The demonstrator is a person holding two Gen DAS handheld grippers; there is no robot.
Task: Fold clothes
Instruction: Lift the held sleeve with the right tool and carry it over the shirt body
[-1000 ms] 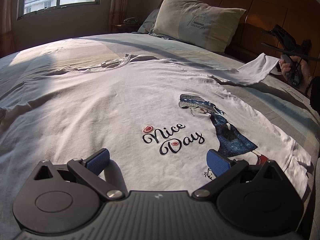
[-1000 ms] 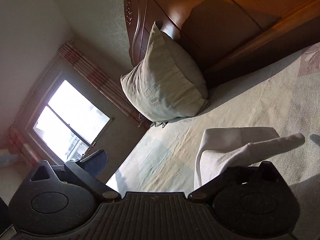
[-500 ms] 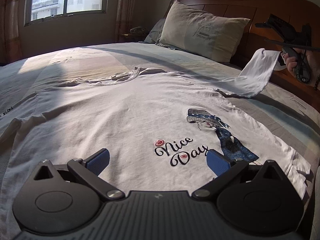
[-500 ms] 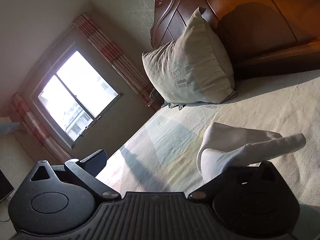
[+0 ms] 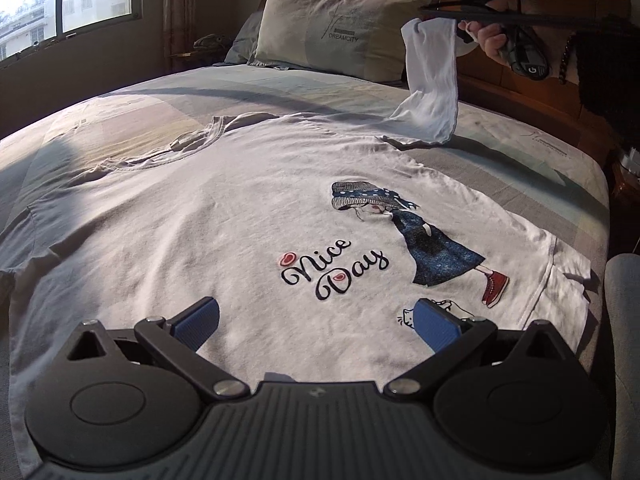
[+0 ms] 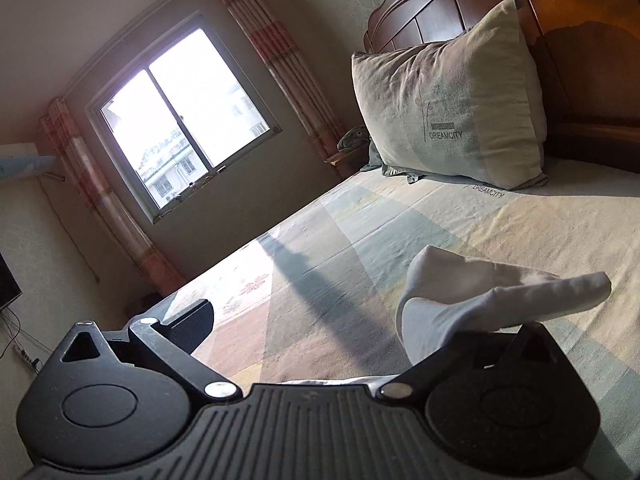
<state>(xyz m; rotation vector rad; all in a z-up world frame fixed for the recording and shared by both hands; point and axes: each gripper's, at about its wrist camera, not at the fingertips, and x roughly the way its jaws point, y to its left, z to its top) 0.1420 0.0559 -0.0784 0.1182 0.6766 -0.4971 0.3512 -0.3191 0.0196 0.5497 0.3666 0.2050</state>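
One fold at most under way: nearest, left hand-held gripper [image 5: 316, 320] spread wide, low over the hem of the white T-shirt [image 5: 224, 240], flat and print-up on the bed [image 5: 540, 168]. Farther off, one sleeve [image 5: 434, 80] raised, draped over a finger of the right hand-held gripper [image 6: 320, 316], seemingly spread too. Hides that finger's pad under cloth; opposite sleeve cut off at the frame edge.

a: left gripper [image 5: 316, 322]? 
b: held low and level, blue pads [image 5: 195, 322] spread wide, nothing gripped.
a: right gripper [image 5: 436, 16]?
b: raised high by a hand [image 5: 494, 38], white sleeve [image 5: 434, 80] draped over one finger; closure can't be judged.
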